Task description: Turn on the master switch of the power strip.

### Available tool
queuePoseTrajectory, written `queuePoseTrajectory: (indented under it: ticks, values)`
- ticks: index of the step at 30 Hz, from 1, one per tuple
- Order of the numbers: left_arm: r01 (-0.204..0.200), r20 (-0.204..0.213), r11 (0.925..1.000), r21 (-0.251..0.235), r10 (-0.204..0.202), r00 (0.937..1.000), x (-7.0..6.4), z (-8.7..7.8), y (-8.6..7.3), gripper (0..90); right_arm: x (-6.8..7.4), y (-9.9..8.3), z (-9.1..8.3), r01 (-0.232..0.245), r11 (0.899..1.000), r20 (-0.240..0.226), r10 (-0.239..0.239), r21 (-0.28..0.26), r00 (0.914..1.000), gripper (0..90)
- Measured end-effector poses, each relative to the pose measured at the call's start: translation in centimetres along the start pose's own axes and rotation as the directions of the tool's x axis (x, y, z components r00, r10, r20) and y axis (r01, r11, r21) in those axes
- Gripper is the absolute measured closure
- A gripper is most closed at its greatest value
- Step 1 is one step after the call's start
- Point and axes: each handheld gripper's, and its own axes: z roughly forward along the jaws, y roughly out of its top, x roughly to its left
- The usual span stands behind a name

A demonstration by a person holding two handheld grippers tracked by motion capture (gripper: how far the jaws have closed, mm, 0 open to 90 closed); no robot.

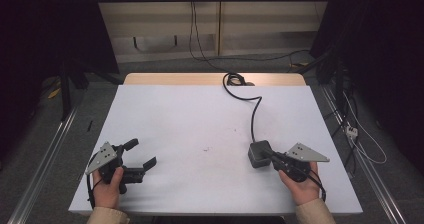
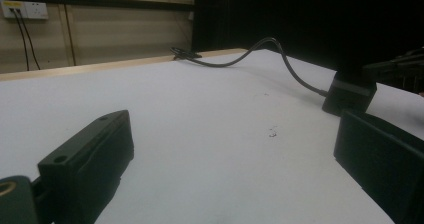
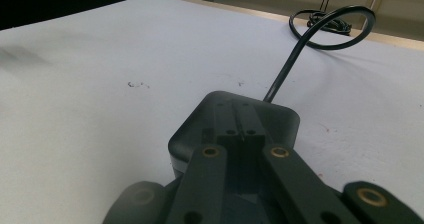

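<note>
A wide white surface (image 1: 200, 124) spreads across the high view, its far edge backed by a strip of pale wood and its near edge running just past the person's wrists. Most of it lies bare, with broad open room in the middle and along the far left; a few small dark specks (image 1: 206, 148) mark the centre. Beyond the left and right edges the floor drops away, with metal rails running alongside.

A black cable (image 1: 252, 111) snakes from a coil at the far edge, near the middle, down to a small dark block (image 1: 259, 153) that sits on the near right part of the surface, well in from the right edge.

The left tongs (image 1: 141, 153) rest at the near left, held in the person's left hand (image 1: 107, 186), with jaws spread wide apart and nothing between them; in the left gripper view bare white shows between the two jaws. The right tongs (image 1: 268, 154), held in the right hand (image 1: 300, 184), lie at the near right, their jaws brought together on top of the dark block, tips touching its upper face; whether they actually pinch any part of it cannot be told
</note>
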Motion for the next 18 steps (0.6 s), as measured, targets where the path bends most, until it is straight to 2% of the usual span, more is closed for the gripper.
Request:
queuePoseTrajectory:
  ticks: [15, 18]
  values:
    - [0.004, 0.001, 1.0, -0.001, -0.004, 1.0, -0.02, -0.04, -0.04, 2.3, -0.03, 0.02, 0.05, -0.005, 1.0, 0.001, 0.005, -0.002, 1.0, 90.0]
    - [0.002, 0.003, 1.0, -0.001, -0.002, 1.0, -0.03, -0.01, -0.03, 2.2, -0.06, 0.0, 0.06, -0.006, 1.0, -0.01, 0.006, -0.004, 0.9999, 90.0]
